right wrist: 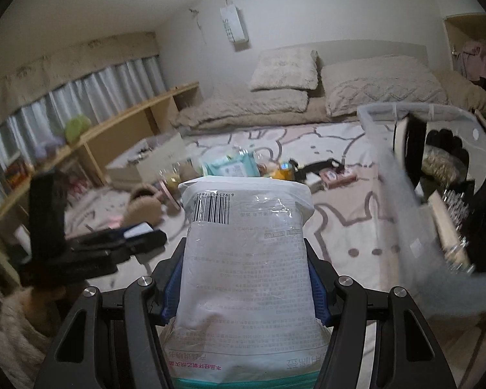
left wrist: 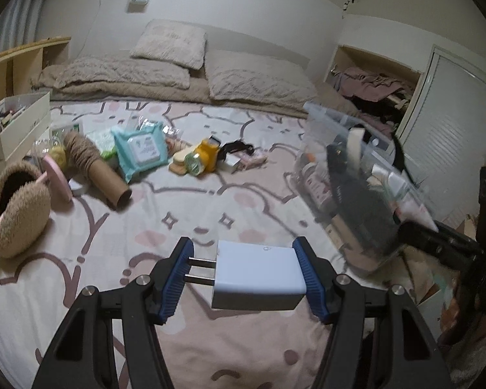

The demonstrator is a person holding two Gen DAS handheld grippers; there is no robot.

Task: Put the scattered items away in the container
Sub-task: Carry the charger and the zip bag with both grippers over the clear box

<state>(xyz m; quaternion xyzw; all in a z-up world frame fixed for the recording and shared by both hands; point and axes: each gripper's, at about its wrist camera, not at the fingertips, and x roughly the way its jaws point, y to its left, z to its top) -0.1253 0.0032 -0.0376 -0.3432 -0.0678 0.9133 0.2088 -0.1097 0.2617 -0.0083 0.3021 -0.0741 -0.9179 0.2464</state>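
Note:
My left gripper (left wrist: 243, 280) is shut on a white plug charger (left wrist: 259, 278), its two prongs against the left pad, held above the bed sheet. My right gripper (right wrist: 244, 275) is shut on a white plastic pack (right wrist: 246, 256) with a barcode, held upright. The clear plastic container (left wrist: 350, 175) stands at the right on the bed and holds several items; it also shows in the right wrist view (right wrist: 405, 194). Scattered items lie mid-bed: a teal wipes pack (left wrist: 142, 149), a cardboard tube (left wrist: 97, 168), a yellow torch (left wrist: 202, 157). The left gripper shows blurred in the right wrist view (right wrist: 90, 246).
A furry tan slipper (left wrist: 19, 207) and a pink mirror (left wrist: 58, 178) lie at the left. A white box (left wrist: 16, 129) of small things sits at the far left. Pillows (left wrist: 168, 45) lie at the bed head. A wooden shelf (right wrist: 113, 129) runs along the curtain wall.

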